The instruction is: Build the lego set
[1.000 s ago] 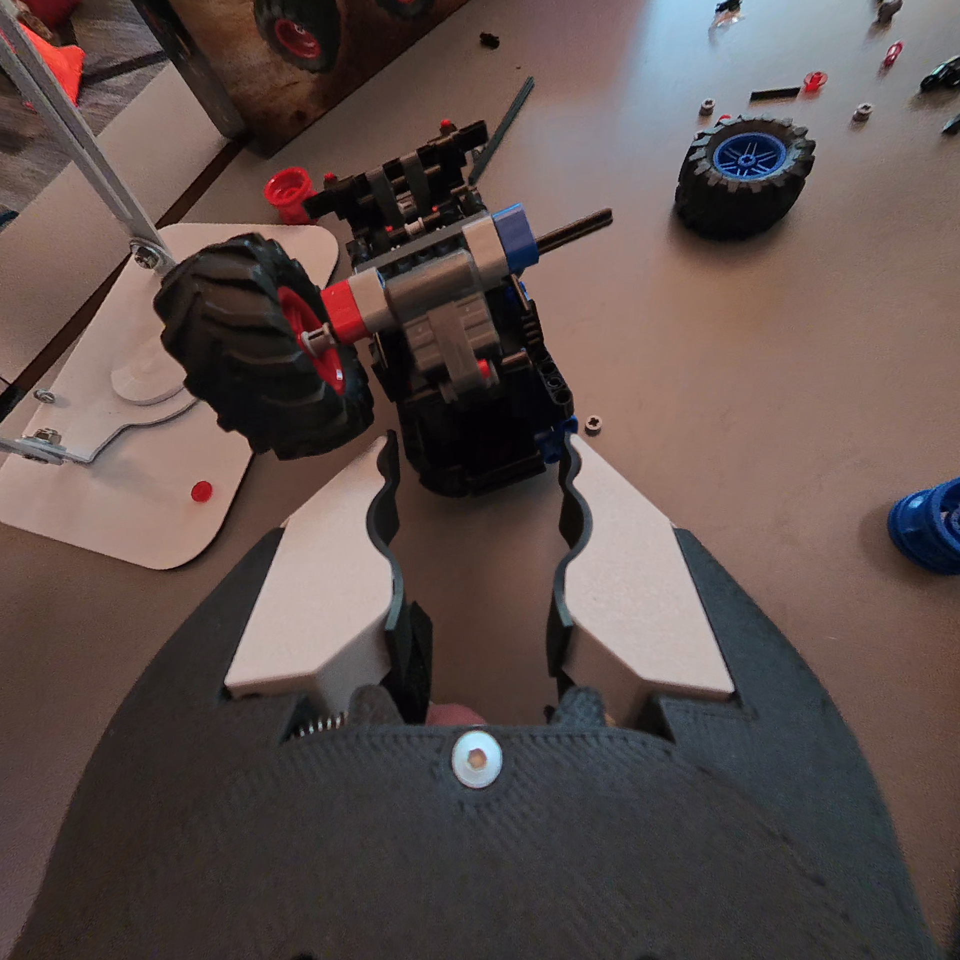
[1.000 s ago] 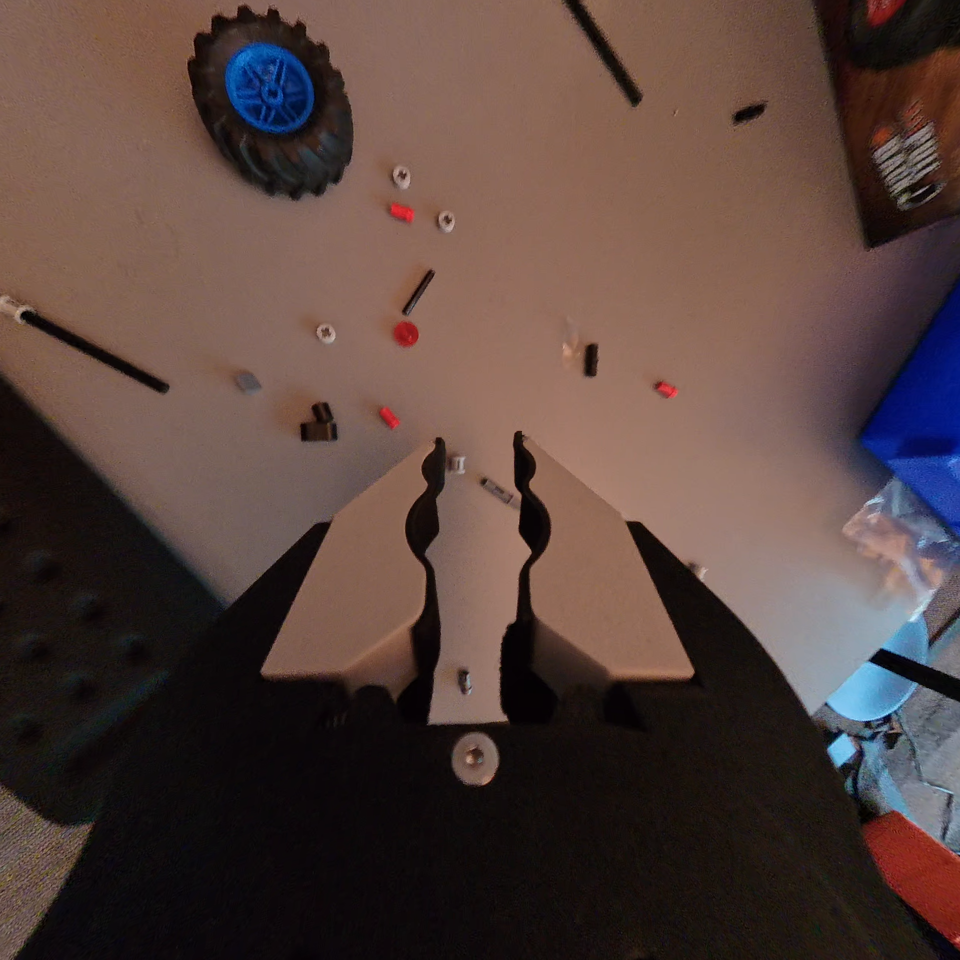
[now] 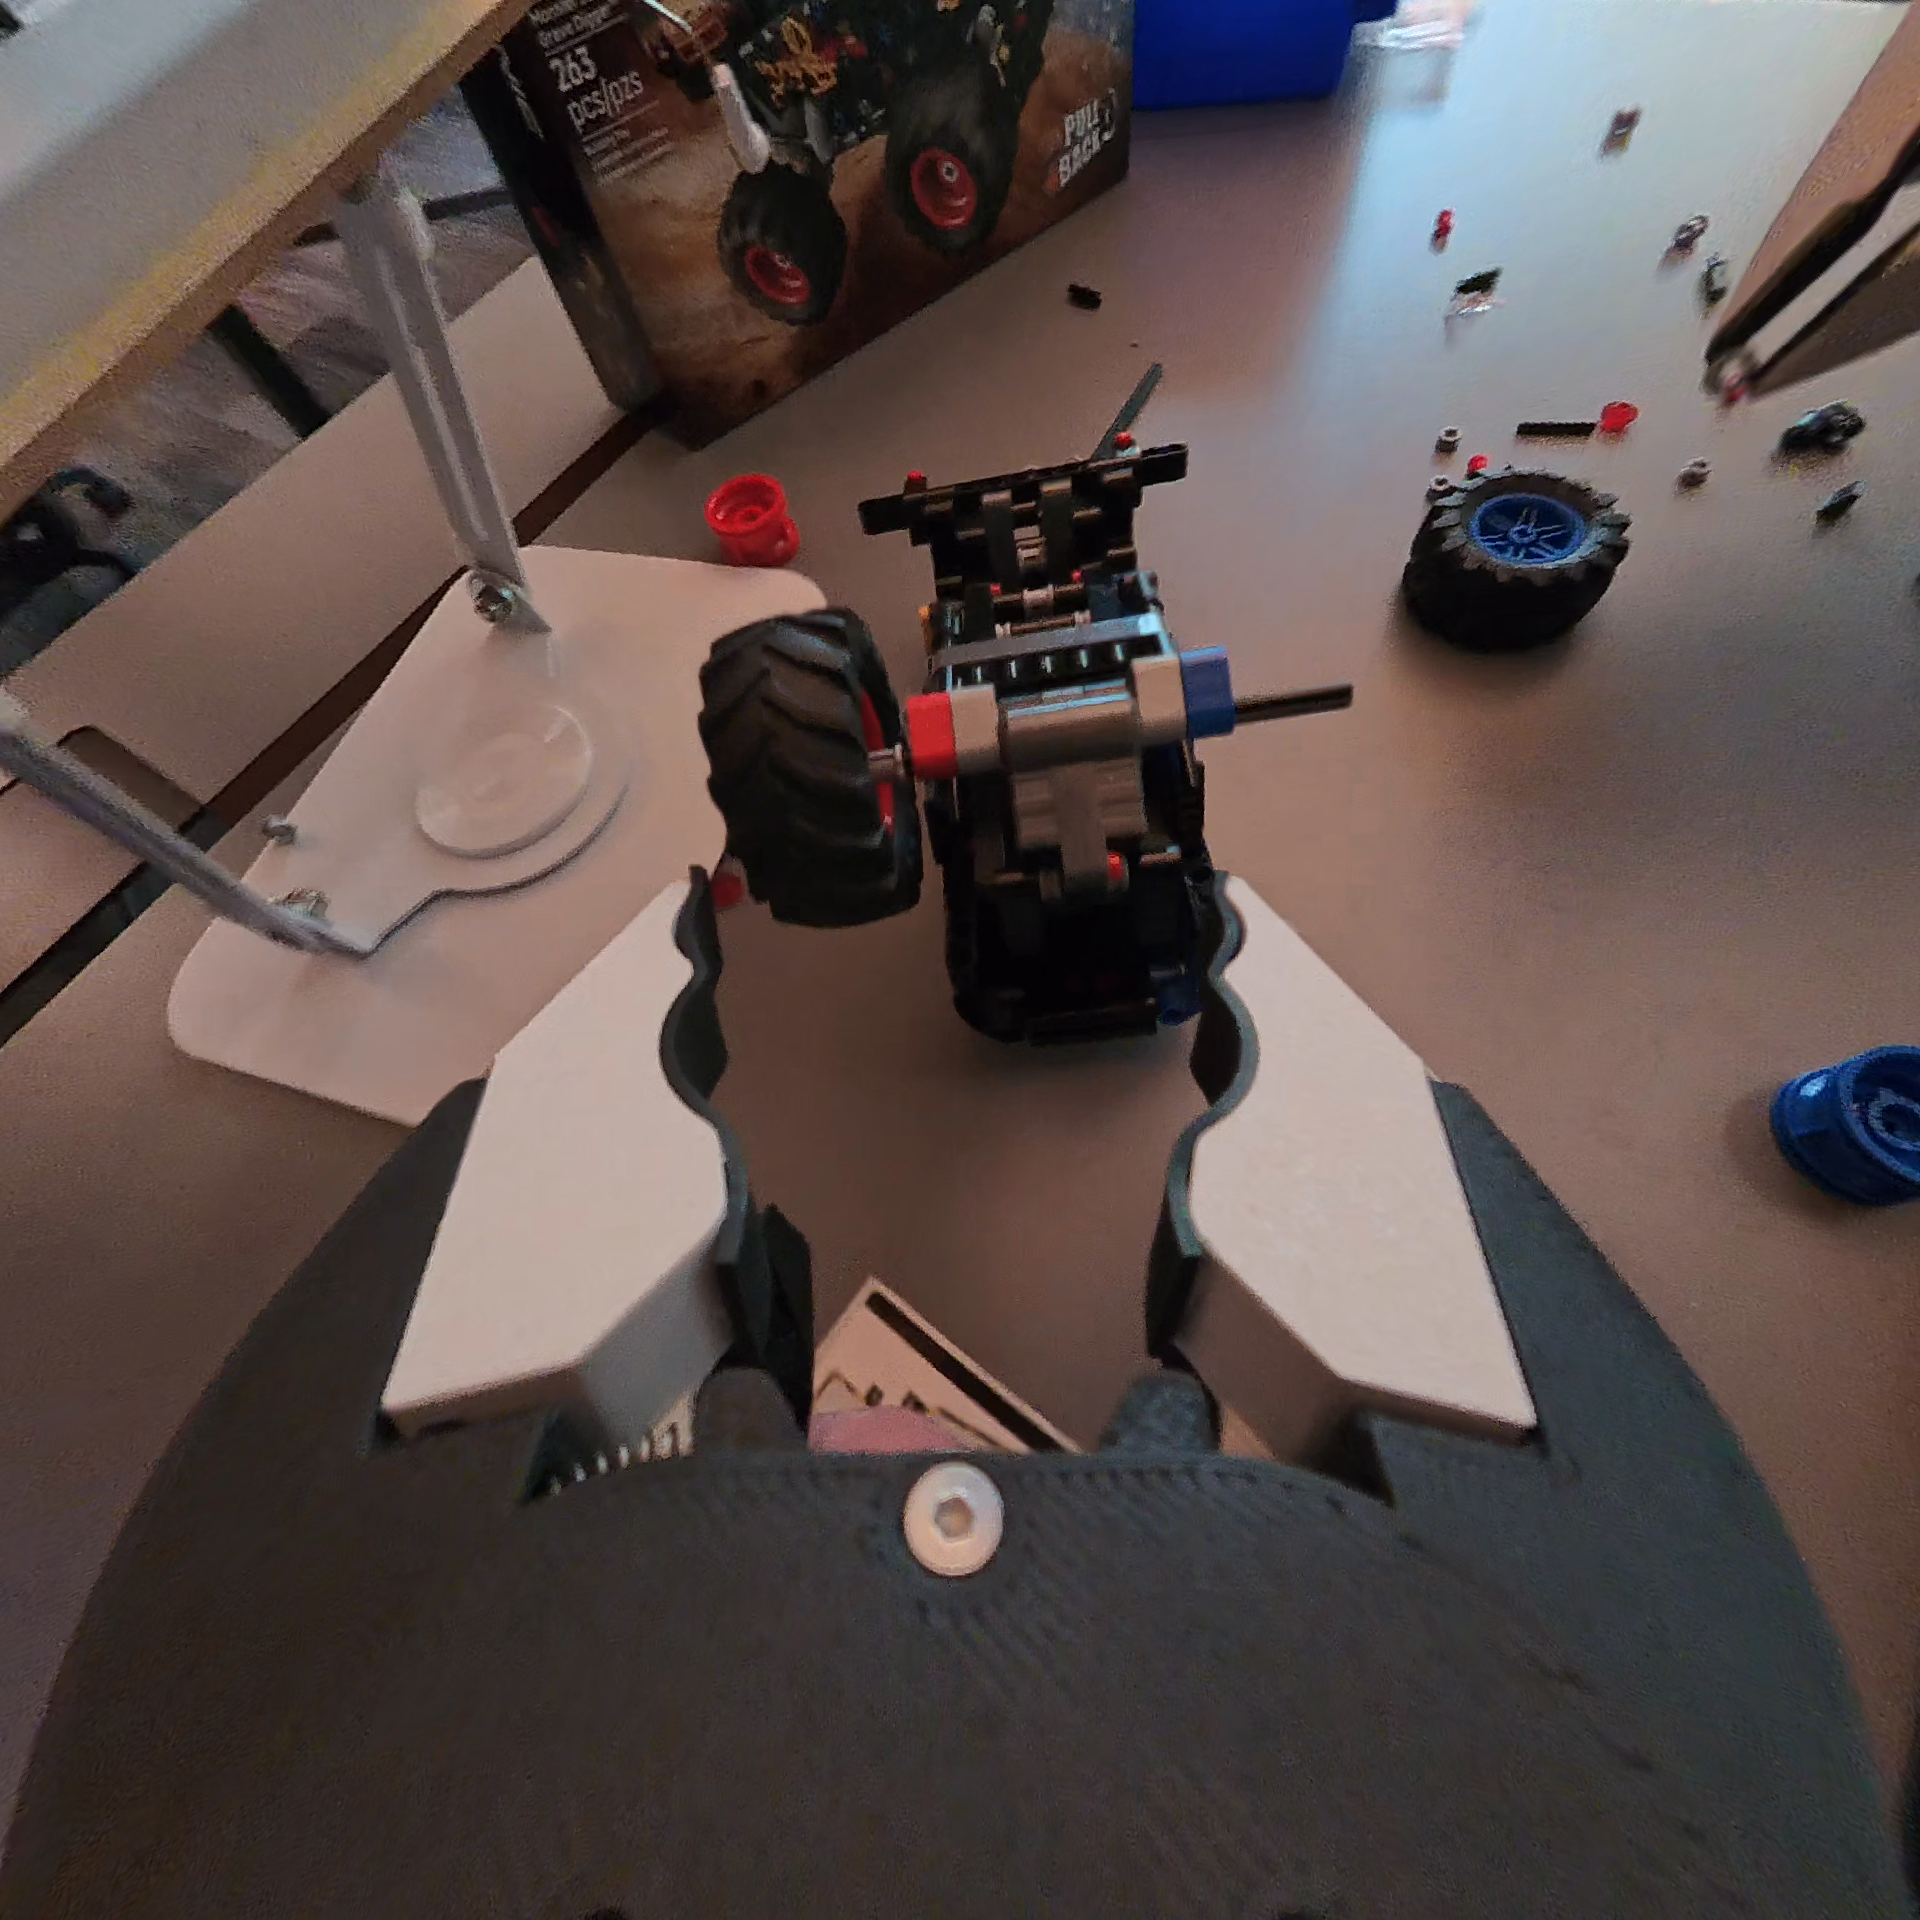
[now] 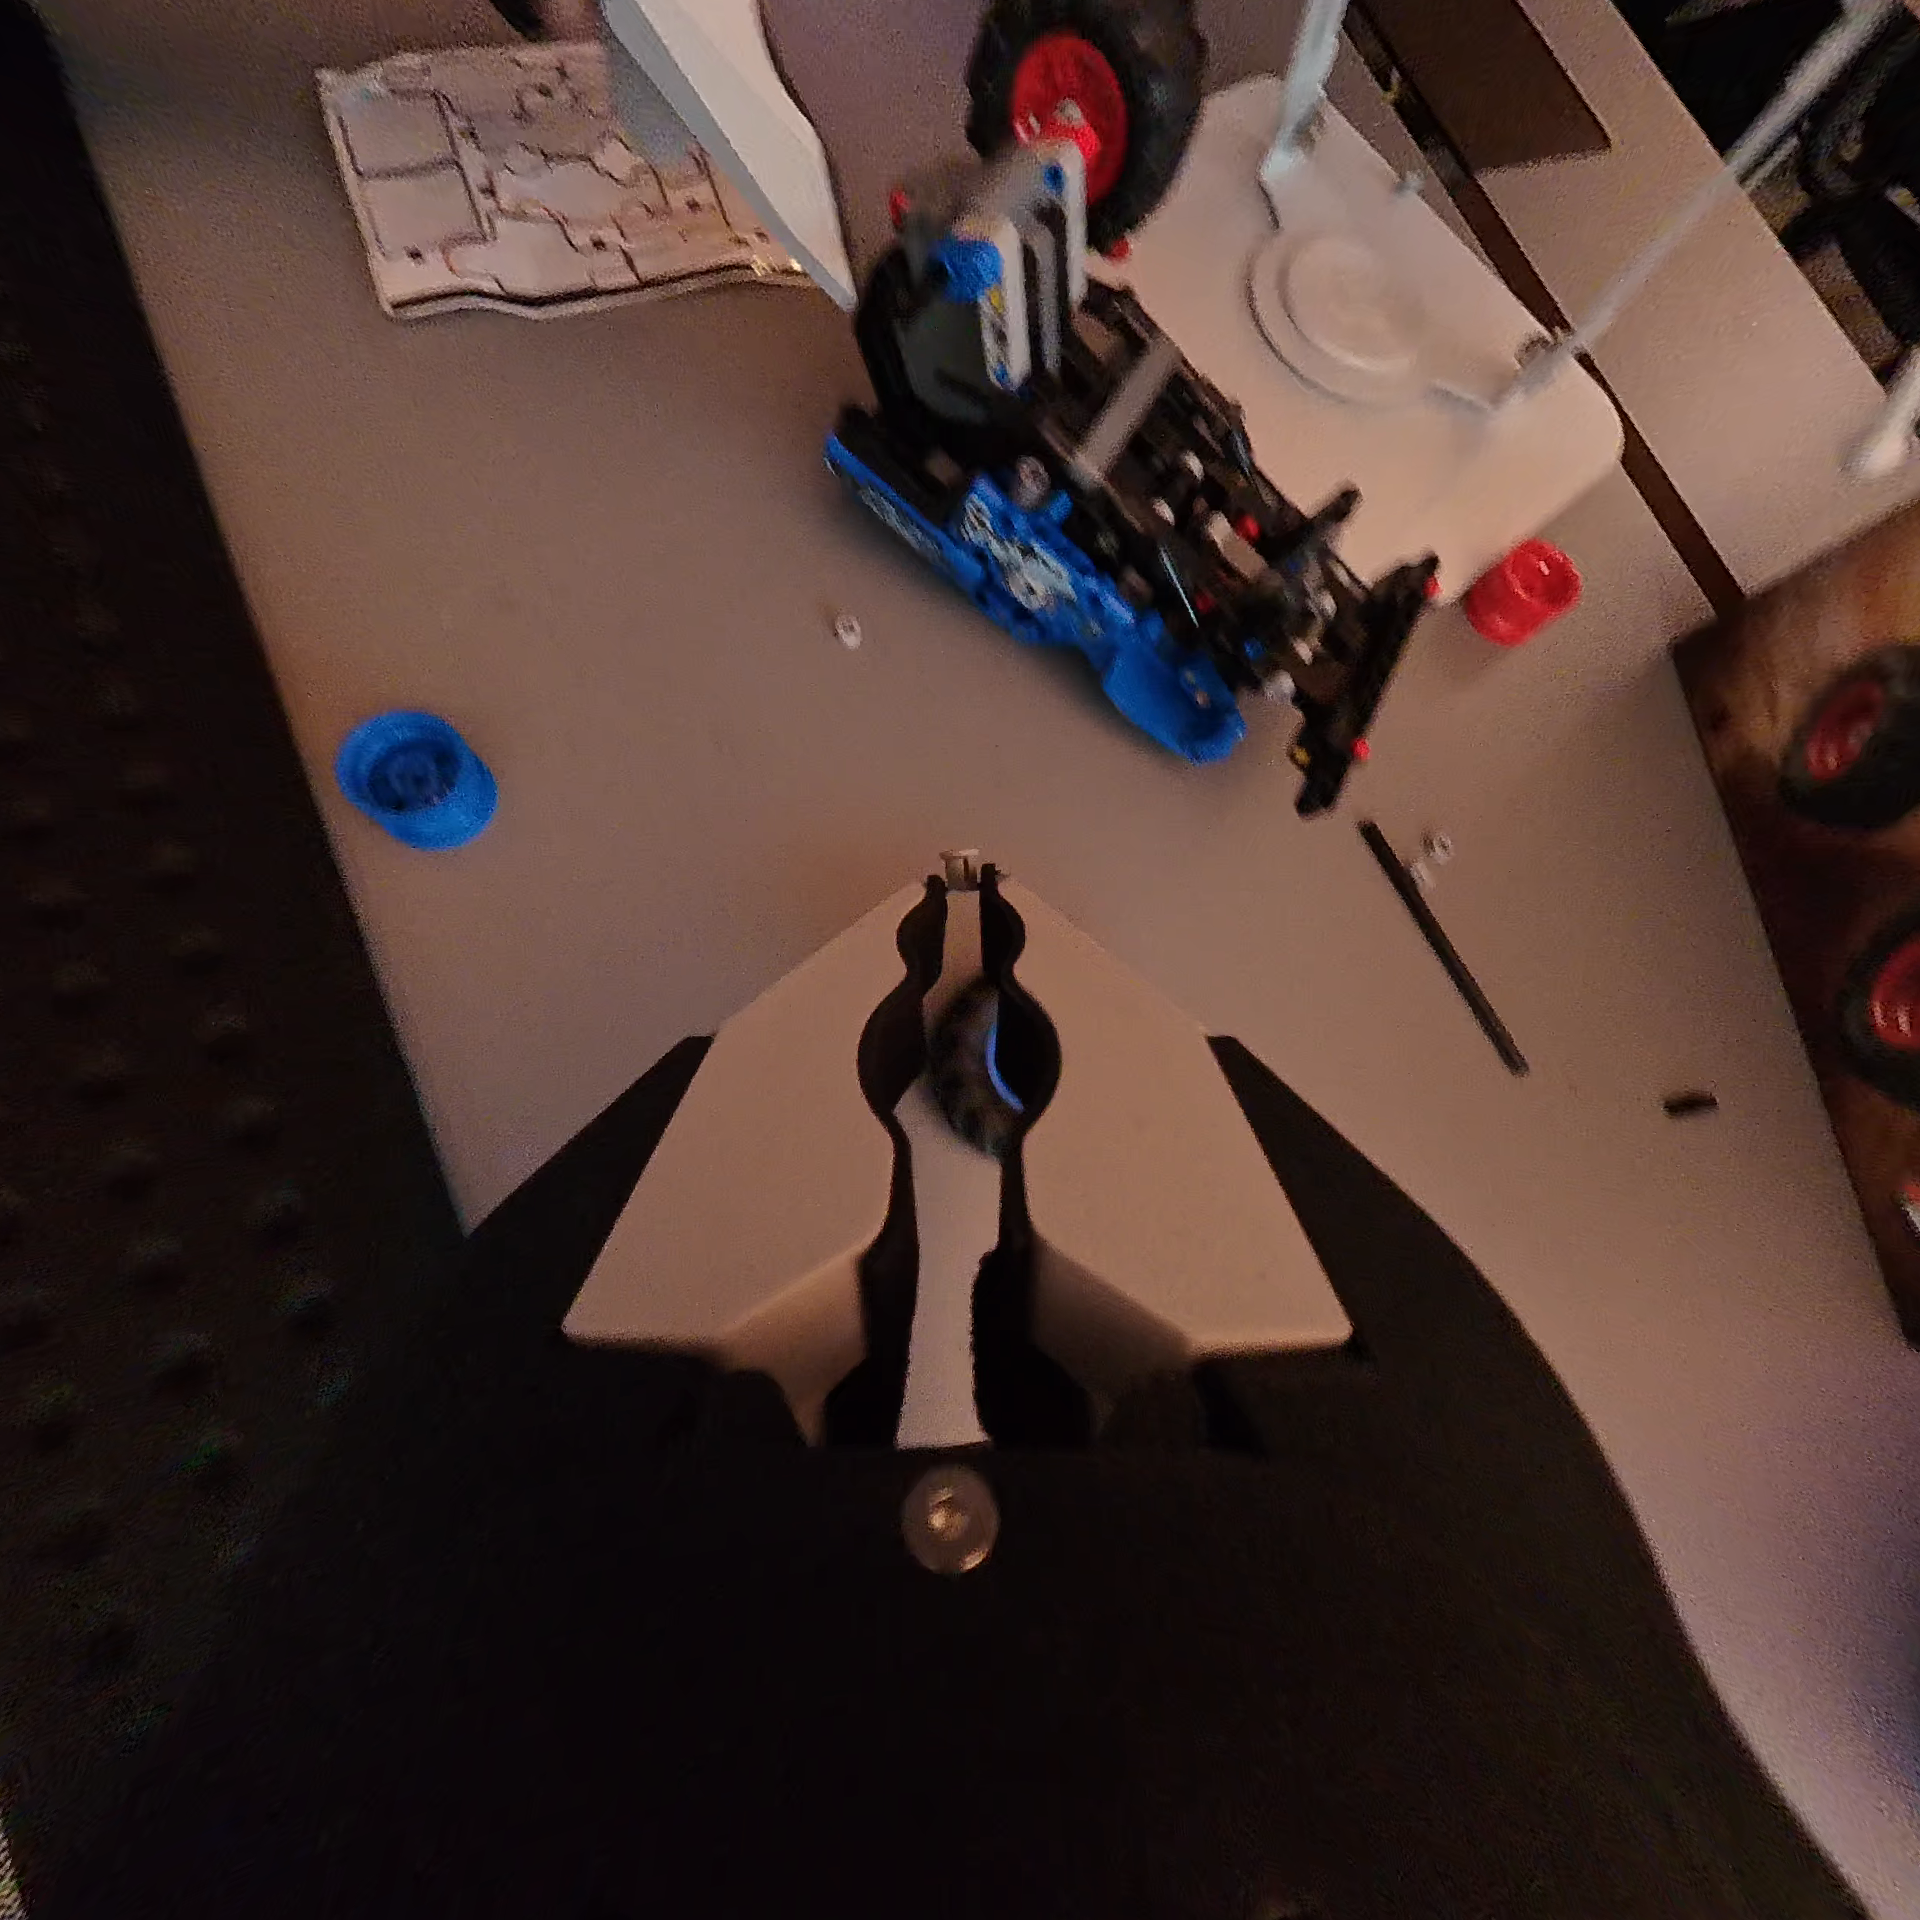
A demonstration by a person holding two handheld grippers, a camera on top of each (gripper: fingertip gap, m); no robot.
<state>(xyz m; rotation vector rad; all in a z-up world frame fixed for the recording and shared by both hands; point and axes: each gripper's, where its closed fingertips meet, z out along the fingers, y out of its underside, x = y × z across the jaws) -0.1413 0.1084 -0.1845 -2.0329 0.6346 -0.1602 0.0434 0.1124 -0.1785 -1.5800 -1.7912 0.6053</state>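
The partly built black, grey and blue truck chassis [image 3: 1060,790] stands on the table with one red-hubbed tyre [image 3: 800,769] on its left axle end and a bare black axle [image 3: 1288,701] sticking out on the right. My left gripper [image 3: 961,914] is open and empty, and the chassis's near end sits just between its fingertips. My right gripper [image 4: 963,883] is shut on a small white bush [image 4: 961,864] and holds it above the table, short of the chassis [image 4: 1091,499]. The right wrist view is blurred.
A blue-hubbed tyre [image 3: 1517,556], a loose blue rim [image 3: 1860,1122] [image 4: 416,779], a red rim [image 3: 750,516] [image 4: 1522,592], a long black axle [image 4: 1444,945] and small parts lie around. The set's box [image 3: 810,156], a white stand base [image 3: 468,831] and an instruction booklet [image 4: 540,177] border the area.
My right gripper has closed on a small white bush and swung from the loose parts towards the chassis. My left gripper has drawn back a little and opened wider.
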